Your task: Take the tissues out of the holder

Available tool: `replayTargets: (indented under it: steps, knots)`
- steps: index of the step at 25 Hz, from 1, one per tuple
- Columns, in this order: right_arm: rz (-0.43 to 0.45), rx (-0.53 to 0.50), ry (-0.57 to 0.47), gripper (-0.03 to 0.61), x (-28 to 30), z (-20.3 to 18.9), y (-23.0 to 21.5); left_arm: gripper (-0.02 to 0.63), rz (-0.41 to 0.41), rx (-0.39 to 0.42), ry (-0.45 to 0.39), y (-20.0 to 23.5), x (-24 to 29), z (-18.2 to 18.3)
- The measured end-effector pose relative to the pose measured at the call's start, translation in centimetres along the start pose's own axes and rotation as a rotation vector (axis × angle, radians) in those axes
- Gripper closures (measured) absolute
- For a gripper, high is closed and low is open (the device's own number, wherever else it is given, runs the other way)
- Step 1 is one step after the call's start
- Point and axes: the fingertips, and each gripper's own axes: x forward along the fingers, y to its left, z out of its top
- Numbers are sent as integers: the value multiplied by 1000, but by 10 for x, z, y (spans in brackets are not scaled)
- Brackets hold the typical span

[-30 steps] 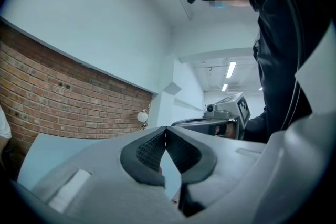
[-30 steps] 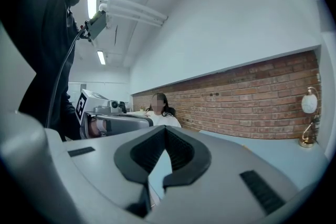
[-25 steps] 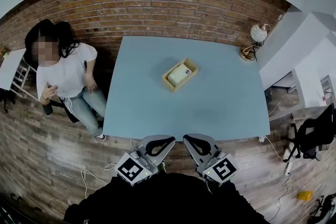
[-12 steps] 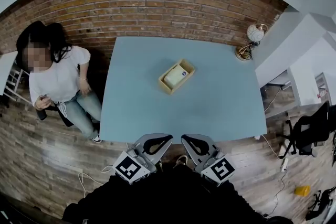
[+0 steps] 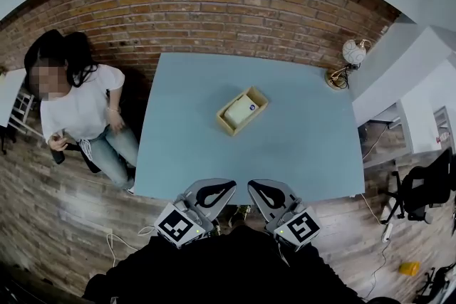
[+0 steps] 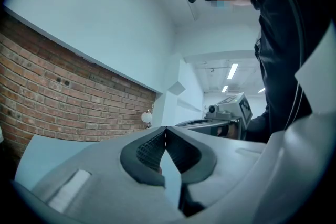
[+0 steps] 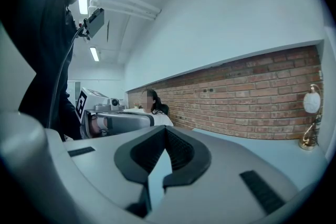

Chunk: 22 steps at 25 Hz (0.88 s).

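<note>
The left gripper (image 6: 166, 132) has its dark ribbed fingers (image 6: 143, 150) pressed together, nothing between them. The right gripper (image 7: 165, 130) is the same, its fingers (image 7: 181, 151) closed tip to tip and empty. Both hang side by side just off the middle of the near edge of the pale blue counter (image 5: 306, 146). Well apart from them, near the counter's centre, the shallow light wooden holder (image 5: 229, 128) sits askew with the white pack of tissues (image 5: 239, 109) lying inside it. A globe-shaped lamp (image 5: 350, 53) stands at the far right corner. A seated person in a white top (image 5: 78, 100) is beside the left edge, before the red brick wall (image 5: 214, 11).
</note>
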Motion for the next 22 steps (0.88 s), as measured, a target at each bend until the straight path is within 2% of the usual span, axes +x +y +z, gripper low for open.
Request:
replayTargets:
  steps: [22]
  knots:
    - [68, 30, -20, 574, 20, 6, -127, 606, 91, 15, 23, 54, 111, 11]
